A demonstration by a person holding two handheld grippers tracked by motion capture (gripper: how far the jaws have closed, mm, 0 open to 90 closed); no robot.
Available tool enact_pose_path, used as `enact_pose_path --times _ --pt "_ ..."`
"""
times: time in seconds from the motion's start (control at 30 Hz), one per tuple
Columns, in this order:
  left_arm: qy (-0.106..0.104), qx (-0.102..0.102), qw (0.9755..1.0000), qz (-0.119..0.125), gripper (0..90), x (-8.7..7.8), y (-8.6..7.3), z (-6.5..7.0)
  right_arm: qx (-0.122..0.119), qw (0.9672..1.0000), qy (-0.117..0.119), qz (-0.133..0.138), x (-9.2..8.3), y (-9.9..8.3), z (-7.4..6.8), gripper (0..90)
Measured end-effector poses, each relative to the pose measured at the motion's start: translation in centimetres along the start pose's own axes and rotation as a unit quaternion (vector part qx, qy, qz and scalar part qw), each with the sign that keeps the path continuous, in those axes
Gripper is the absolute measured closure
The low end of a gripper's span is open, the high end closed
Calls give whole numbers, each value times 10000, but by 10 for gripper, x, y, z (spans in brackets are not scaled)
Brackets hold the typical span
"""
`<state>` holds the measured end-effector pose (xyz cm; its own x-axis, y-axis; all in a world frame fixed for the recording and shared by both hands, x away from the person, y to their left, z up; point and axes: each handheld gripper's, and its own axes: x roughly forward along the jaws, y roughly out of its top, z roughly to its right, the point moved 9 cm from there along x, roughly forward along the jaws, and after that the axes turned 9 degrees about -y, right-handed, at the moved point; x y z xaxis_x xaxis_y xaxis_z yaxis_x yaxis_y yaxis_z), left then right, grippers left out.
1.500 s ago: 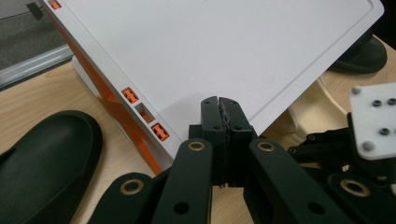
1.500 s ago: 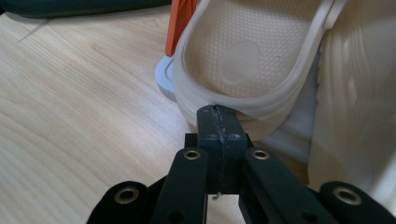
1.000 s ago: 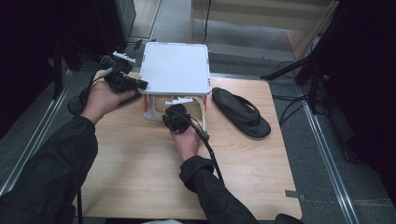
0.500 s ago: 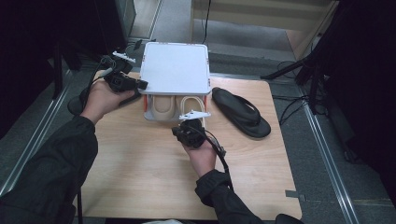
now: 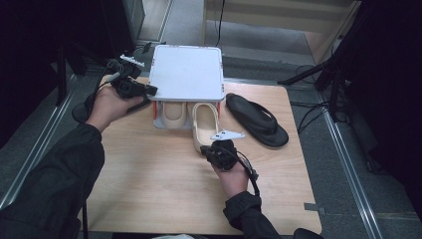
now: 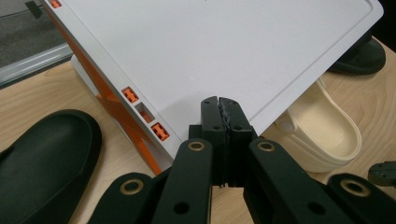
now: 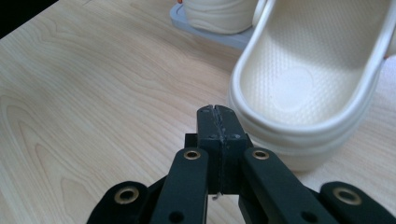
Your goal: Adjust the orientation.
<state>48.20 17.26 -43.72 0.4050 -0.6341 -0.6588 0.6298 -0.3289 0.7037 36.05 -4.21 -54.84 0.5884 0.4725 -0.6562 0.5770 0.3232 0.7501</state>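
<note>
A: Where are we standing on the unload?

B: Roughly halfway, we're judging. Nearest the front edge of the table (image 5: 149,184), the right gripper (image 7: 215,112) is sitting with jaws pressed together and nothing between them, tips just beside the heel of the near cream slipper (image 5: 203,127). That slipper is lying mostly out on the wood, toe still at the mouth of the white rack (image 5: 186,72).

A: And the other one?

B: The second cream slipper (image 5: 172,113) is still sitting under the rack's top panel, so we're counting that as left to do.

A: Left side?

B: The left gripper (image 6: 219,102) is also closed on nothing, tips at the panel's edge near the back-left corner. Whether they're touching it, we can't tell.

A: Counts?

B: We're counting two cream slippers, one rack, one black flip-flop (image 5: 256,119) near the right edge, plus one dark shoe (image 6: 42,154) in the left gripper view.
</note>
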Motion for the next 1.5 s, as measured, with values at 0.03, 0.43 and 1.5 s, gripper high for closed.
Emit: enact_pose_path --times 0.03,0.43,1.5 --pt "1 1 10000 1 900 0 0 0 -14 10000 -11 -22 -1 -2 1 900" --pt "-2 -1 10000 -19 900 0 0 0 13 9992 -292 -261 -1 -18 27 900" --pt "15 -30 10000 -2 900 0 1 0 163 9976 -572 -355 56 32 45 900"
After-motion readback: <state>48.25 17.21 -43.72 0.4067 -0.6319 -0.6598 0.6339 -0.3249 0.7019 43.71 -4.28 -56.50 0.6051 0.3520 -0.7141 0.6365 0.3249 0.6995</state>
